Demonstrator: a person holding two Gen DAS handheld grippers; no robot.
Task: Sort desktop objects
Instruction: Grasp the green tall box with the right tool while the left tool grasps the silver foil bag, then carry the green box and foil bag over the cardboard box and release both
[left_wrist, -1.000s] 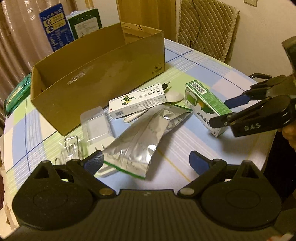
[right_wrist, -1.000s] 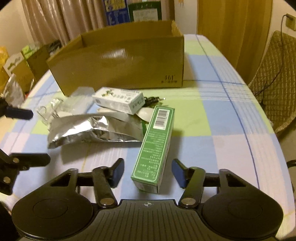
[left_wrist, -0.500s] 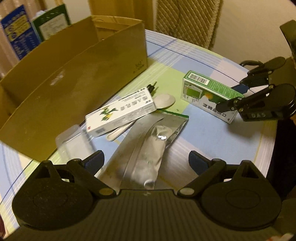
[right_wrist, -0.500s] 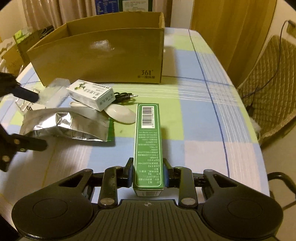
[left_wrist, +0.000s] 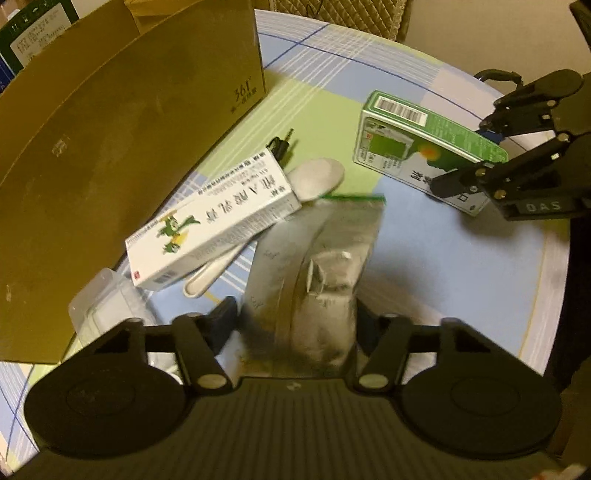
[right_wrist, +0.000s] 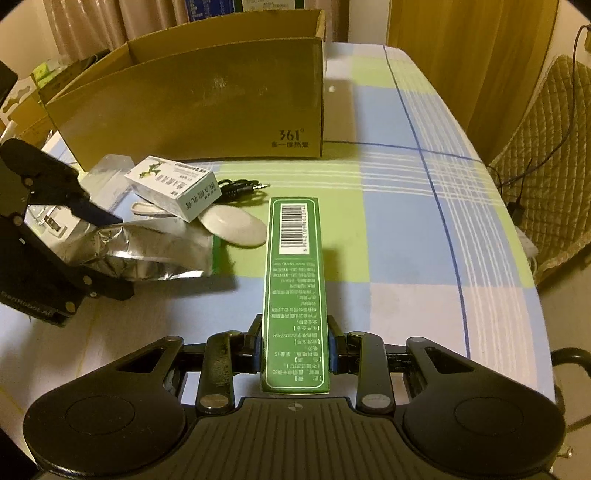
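Green box (right_wrist: 293, 295) pinched by R gripper (right_wrist: 294, 345); L gripper (left_wrist: 291, 321) jaws straddle foil pouch (left_wrist: 317, 258), grip unclear; pouch may slip.

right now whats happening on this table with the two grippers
A person is sorting table clutter with two handheld grippers. The right gripper is clamped on the long green box. The left gripper has its fingers on either side of the crumpled silver foil pouch, squeezing it. A white medicine box, a white spoon and a black audio cable lie in front of the open cardboard box.
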